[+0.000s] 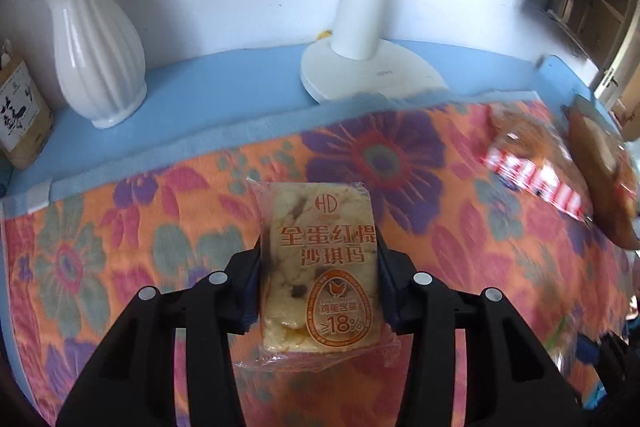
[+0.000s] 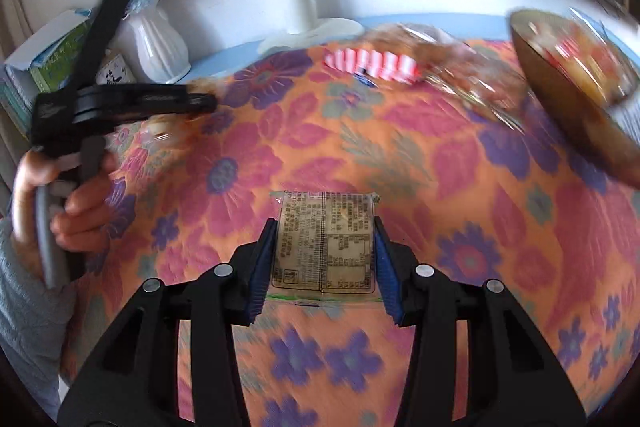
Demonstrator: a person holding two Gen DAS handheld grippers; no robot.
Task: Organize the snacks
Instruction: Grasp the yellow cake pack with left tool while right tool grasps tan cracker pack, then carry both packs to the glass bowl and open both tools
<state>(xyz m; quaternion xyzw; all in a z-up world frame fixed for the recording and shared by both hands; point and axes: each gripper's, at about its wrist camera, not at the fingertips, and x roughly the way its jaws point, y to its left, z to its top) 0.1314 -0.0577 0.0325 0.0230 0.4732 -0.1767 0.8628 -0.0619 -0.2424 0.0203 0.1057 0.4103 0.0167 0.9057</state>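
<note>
A: Left claw (image 1: 318, 281)? 
B: Clamping a cake pack (image 1: 320, 263). 
A: Right claw (image 2: 322, 265)? 
B: Gripping another pack (image 2: 325, 243). Bowl (image 2: 560, 107) sitting far up-right of it, holding blurred snacks (image 2: 580, 67).

Both grippers, left (image 1: 319, 279) and right (image 2: 325, 267), share one build: black angular linkage arms with round silver rivets and blue ribbed pads (image 2: 262, 269). The person's hand (image 2: 68, 203) shows beside a pale, seemingly knitted grey-blue sleeve (image 2: 28, 311).
</note>
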